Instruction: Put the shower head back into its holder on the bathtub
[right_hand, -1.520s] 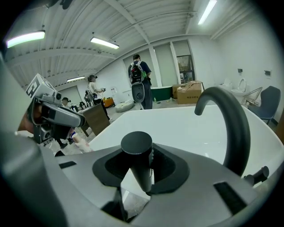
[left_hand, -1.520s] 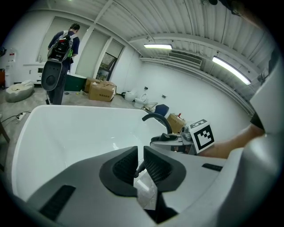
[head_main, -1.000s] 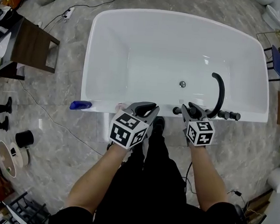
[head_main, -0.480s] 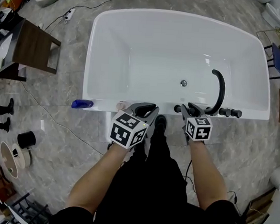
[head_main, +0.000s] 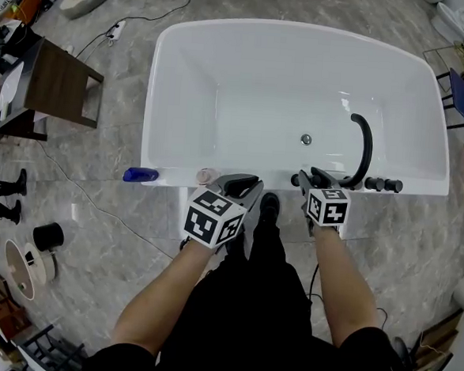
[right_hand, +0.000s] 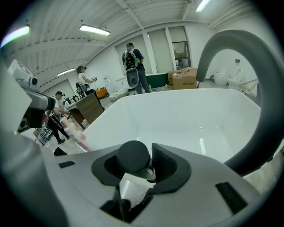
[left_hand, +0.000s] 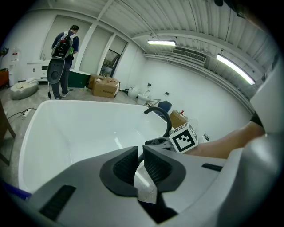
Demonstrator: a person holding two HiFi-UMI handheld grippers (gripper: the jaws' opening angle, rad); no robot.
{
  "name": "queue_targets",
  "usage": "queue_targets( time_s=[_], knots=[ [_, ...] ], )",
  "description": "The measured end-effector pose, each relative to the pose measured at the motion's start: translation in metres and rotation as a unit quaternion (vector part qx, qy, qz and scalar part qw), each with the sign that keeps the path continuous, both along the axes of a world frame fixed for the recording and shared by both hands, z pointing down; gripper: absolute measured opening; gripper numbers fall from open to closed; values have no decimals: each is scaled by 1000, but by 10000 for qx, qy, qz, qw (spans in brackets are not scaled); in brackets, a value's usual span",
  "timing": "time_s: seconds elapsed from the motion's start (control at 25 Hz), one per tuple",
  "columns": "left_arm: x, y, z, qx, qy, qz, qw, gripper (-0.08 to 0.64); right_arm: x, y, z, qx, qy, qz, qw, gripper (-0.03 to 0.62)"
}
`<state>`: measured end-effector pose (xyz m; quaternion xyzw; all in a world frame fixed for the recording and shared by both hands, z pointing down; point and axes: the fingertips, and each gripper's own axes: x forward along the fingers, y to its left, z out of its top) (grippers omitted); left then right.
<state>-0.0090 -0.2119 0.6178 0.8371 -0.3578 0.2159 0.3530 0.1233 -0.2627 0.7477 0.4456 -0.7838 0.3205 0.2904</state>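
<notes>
While the right tool has just been opening, a round matte-black shower head sits between its jaws.

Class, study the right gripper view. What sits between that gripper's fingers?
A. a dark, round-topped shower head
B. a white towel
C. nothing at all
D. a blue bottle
A: the dark shower head stands between the fingers of the right gripper, whose jaws have just been opening.
</notes>
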Motion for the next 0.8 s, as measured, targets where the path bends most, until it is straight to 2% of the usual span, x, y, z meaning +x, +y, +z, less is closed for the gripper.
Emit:
queue_targets(
  time_s=[0.44,0.8],
  knots=[
    [-17,9,-4,88,-94,38,9999,48,-5,6,5,-45,-117,52,9999,186],
    [-20,21,-28,367,114,156,9991,48,4,14,-47,428,-186,460,9979,206]
  ],
)
